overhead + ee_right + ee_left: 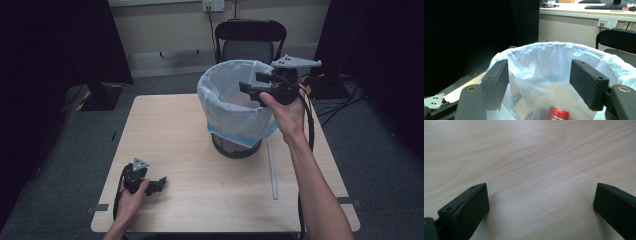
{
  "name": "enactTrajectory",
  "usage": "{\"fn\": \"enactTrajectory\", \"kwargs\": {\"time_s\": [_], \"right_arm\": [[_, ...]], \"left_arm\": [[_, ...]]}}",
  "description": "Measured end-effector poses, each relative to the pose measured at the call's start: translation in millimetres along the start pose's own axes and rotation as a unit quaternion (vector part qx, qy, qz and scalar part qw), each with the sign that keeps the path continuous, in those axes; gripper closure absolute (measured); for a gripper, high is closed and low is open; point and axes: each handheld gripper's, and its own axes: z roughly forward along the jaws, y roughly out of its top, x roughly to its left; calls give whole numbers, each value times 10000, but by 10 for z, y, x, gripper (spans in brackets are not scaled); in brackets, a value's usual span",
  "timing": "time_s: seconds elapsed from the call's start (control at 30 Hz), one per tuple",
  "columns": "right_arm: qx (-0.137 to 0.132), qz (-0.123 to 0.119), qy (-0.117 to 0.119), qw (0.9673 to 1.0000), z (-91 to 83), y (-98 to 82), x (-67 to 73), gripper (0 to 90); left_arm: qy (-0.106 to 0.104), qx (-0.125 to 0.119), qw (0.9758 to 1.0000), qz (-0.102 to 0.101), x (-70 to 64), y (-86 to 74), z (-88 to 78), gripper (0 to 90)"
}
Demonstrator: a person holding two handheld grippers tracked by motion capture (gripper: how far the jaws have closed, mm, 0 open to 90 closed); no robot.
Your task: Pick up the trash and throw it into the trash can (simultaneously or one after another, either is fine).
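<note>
Red can (558, 114) lies in the lined bin (235, 107), below the right hand-held gripper (255, 85).
Jaws wide, empty; lift away without snagging the liner.

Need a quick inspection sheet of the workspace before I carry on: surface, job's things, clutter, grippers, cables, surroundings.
Surface: light wooden table, bare grain under the left gripper.
Job's things: mesh bin lined with a white plastic bag, standing toward the table's far side; a red can lies inside the bag.
Clutter: a pale thin rod lies on the table, right of the bin.
Grippers: left gripper open, low over the table at the near left. Right gripper open, nothing between its jaws, held at the bin's rim.
Cables: a black cable trails from the right gripper; more lie on the floor at right.
Surroundings: black chair behind the table, dark screens at both sides.
</note>
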Motion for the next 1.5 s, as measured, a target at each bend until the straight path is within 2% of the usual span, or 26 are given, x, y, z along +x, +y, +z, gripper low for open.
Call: {"fn": "enactTrajectory", "kwargs": {"time_s": [0.37, 0.67, 0.8, 1.03, 1.33, 1.5], "right_arm": [[34, -36, 57, 10000, -119, -52, 8, 311], [43, -193, 15, 9998, -339, -110, 18, 284], [136, -267, 0, 9996, -430, -159, 39, 245], [173, -424, 2, 9990, -617, -306, 92, 238], [224, -421, 34, 9989, -804, -506, 144, 238], [349, -369, -78, 9987, -847, -678, 149, 245]], "left_arm": [[0, 0, 10000, 1, 0, 0, 0, 0], [1, 1, 10000, 2, 0, 0, 0, 0], [0, 1, 10000, 1, 0, 0, 0, 0], [-1, 0, 10000, 0, 0, 0, 0, 0], [0, -1, 10000, -2, 0, 0, 0, 0], [0, -1, 10000, -1, 0, 0, 0, 0]]}}
